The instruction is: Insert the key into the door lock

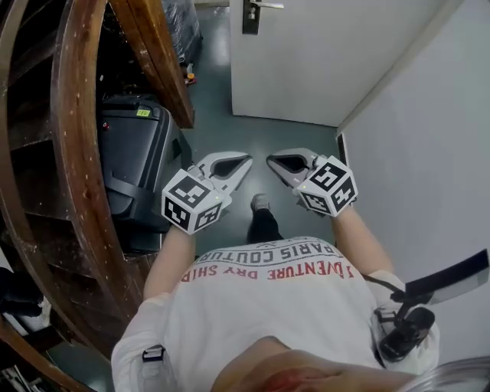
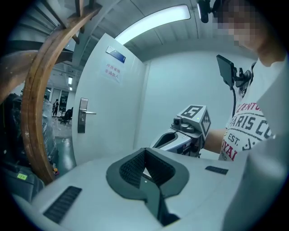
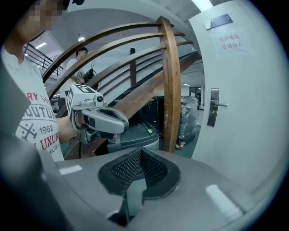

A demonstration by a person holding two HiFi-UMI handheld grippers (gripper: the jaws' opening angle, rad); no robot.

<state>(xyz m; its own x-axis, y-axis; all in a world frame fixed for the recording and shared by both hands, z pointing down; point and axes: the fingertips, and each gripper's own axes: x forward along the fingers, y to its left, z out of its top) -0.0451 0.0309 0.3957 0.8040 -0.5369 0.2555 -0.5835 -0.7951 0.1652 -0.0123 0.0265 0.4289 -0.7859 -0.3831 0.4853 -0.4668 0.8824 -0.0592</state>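
The door lock [image 1: 250, 15] sits on the white door [image 1: 329, 61], at 12 o'clock in the head view, well apart from both grippers. The left gripper [image 1: 245, 161] and right gripper [image 1: 271, 160] are side by side in the middle, with their tips near each other. Both have their jaws pressed together. I cannot tell if a key is pinched in them. A brown stair rail [image 1: 73, 153] curves at 9 o'clock, with a black case [image 1: 138, 149] just beside it.
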